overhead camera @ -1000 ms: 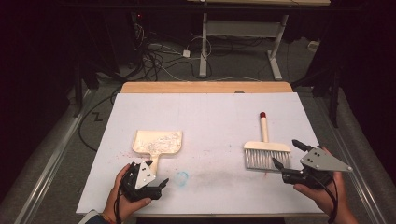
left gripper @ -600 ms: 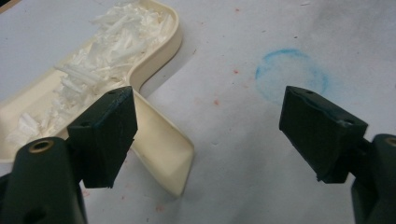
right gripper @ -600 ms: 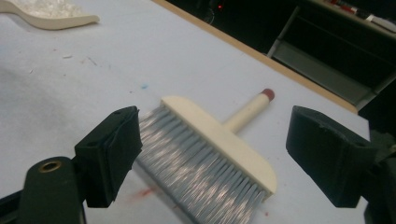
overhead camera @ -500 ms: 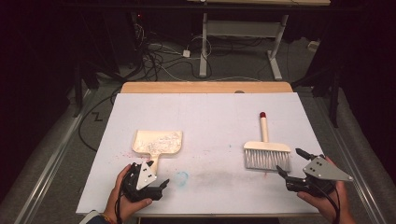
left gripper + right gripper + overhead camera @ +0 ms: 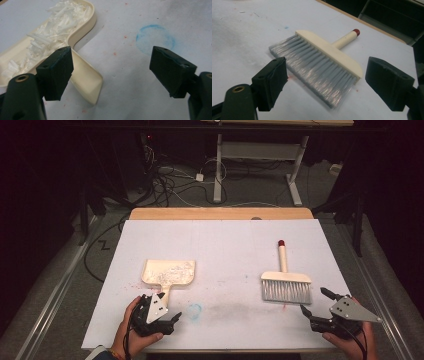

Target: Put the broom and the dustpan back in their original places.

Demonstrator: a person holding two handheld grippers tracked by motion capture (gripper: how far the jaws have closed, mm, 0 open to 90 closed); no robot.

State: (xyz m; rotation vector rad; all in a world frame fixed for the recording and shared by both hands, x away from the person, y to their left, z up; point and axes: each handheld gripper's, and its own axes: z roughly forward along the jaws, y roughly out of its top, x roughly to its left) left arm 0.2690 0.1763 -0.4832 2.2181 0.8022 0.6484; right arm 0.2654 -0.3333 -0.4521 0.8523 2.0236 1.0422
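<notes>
High view: white counter (image 5: 225, 245) w/ one dustpan (image 5: 169, 273) at 9 o'clock, full of white shreds, and one brush (image 5: 285, 282) at 3 o'clock, bristles toward the person. Left tongs (image 5: 170, 320) sit just below the pan's handle, at 7 o'clock; right tongs (image 5: 314, 302) at 5 o'clock, near the brush. Two tongs, both holding nothing.

Left gripper view: left tongs (image 5: 110, 72) wide open, dustpan (image 5: 50, 45) handle by the left jaw, blue ring mark (image 5: 155, 38) at 1 o'clock. Risk: tilting the pan on pickup would spill the shreds (image 5: 53, 27).

Right gripper view: right tongs (image 5: 325, 83) wide open, brush (image 5: 322, 62) between and beyond the jaws. Pinching bristles, not the back, could let it slip.
</notes>
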